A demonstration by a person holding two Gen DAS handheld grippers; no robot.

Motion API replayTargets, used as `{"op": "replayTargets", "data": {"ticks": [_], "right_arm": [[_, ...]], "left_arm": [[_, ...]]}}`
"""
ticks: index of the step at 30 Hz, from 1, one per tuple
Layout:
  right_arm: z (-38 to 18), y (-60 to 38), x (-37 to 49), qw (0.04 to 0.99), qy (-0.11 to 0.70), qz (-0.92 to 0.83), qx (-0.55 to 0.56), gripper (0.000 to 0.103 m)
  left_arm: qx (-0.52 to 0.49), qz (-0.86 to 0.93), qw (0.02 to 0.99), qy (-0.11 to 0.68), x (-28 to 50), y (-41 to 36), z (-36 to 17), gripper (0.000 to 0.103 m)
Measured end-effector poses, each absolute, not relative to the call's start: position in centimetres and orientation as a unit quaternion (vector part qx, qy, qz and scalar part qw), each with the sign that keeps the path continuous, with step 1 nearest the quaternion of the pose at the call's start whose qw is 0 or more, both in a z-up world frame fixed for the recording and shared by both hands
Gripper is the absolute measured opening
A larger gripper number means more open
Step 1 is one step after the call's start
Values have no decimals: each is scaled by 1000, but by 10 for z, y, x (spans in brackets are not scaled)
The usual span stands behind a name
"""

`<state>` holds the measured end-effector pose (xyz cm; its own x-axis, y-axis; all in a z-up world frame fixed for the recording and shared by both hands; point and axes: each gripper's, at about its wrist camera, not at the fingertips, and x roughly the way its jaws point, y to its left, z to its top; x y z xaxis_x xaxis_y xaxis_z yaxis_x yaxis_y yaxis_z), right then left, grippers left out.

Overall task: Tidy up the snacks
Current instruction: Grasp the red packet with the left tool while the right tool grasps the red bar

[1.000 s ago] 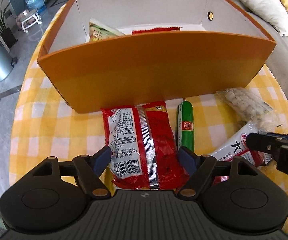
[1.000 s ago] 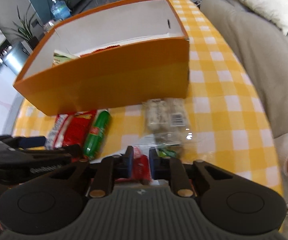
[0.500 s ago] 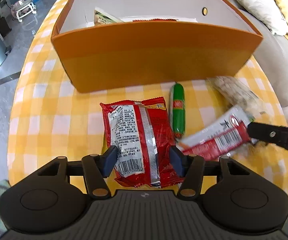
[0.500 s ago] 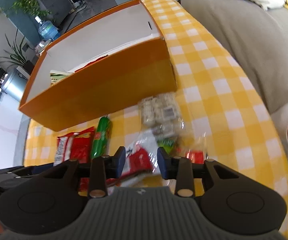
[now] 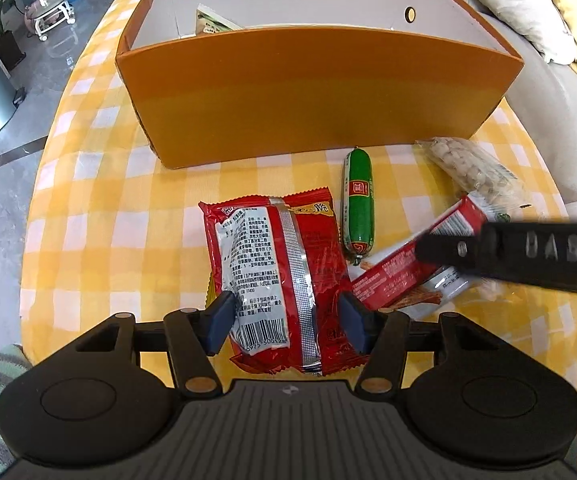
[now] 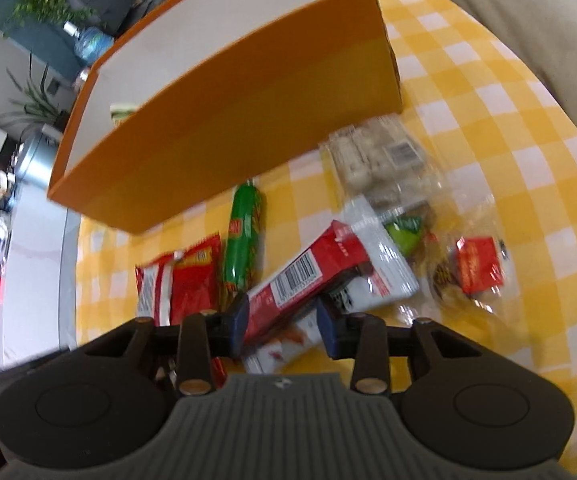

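Left tool (image 5: 286, 318) is clenched on the red chip bag (image 5: 276, 276), center frame on the checkered desk (image 5: 88, 208). Right tool (image 6: 280, 322) grips the red-and-white bar packet (image 6: 308, 276). Orange box (image 5: 312, 84) sits up top, green sausage (image 5: 358, 204) just below it.

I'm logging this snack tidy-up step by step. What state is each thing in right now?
Orange box: open-topped, a packet showing inside.
Red packet: sealed, between the left gripper fingers.
Green sausage: lying flat on the cloth, untouched.
Red-and-white bar: tilted, between the right gripper fingers.
Clear nut bag: sealed, lying by the box.
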<state>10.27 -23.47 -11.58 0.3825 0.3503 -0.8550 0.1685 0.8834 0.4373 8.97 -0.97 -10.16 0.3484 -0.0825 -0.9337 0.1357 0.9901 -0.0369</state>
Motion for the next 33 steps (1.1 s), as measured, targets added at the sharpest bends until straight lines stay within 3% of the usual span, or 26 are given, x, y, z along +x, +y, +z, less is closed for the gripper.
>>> {"op": "replayTargets", "data": {"ticks": [5,13,23,25,31,33], "right_arm": [[-117,-227,112,805,546,38,231,41],[-117,-187,119,840,530,32,111,40],[-124,-168,118,852,519,56,24,41],[-124,-170,119,850,522,64,31,26],[-121,-179,115,842,531,78,57,21],[-117,-183,115,842,529,78,63,11]], "left_arm": [[23,-69,819,569,91,-9,-103,64],[29,-63,816,574,94,-10,-108,66],[41,-55,813,579,96,-11,-111,76],[41,-54,812,580,97,-10,-112,77],[42,-54,812,579,99,-10,-112,81],[41,-52,813,579,100,-10,-112,83]]}}
